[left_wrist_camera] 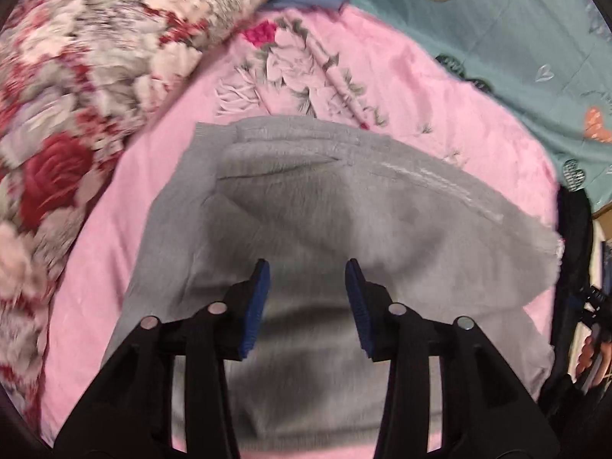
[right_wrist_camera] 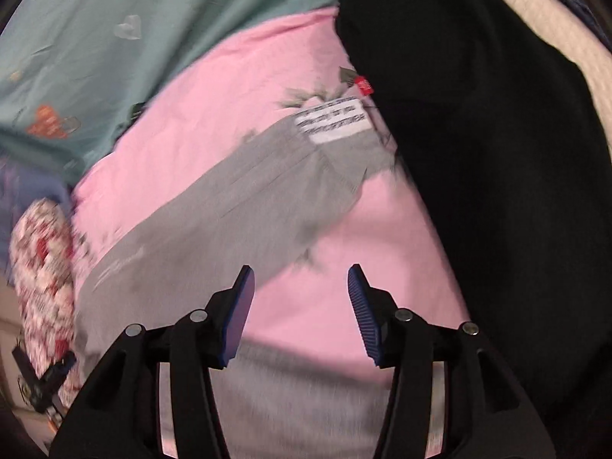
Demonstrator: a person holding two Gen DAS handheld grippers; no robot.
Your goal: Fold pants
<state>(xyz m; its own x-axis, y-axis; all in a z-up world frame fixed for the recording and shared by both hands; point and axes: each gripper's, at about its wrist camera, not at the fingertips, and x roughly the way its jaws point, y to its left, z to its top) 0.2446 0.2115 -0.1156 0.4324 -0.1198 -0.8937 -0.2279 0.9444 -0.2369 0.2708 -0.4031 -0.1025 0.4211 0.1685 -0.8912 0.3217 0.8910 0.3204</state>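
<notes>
Showing only rightward: white label [right_wrist_camera: 334, 122]

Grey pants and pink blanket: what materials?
Grey pants: looks like soft cotton-type knit, matte, with a fuzzy nap and ribbed waistband. Pink blanket: looks like plush fleece, slight sheen, printed flowers. Fibre content cannot be told.

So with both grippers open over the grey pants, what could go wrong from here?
1. The left gripper, open above the grey pants, might pinch the pink blanket along with them.
2. The right gripper hangs mostly over blanket, so it may miss the fabric.
3. The black garment lies beside the pants and could snag.
</notes>
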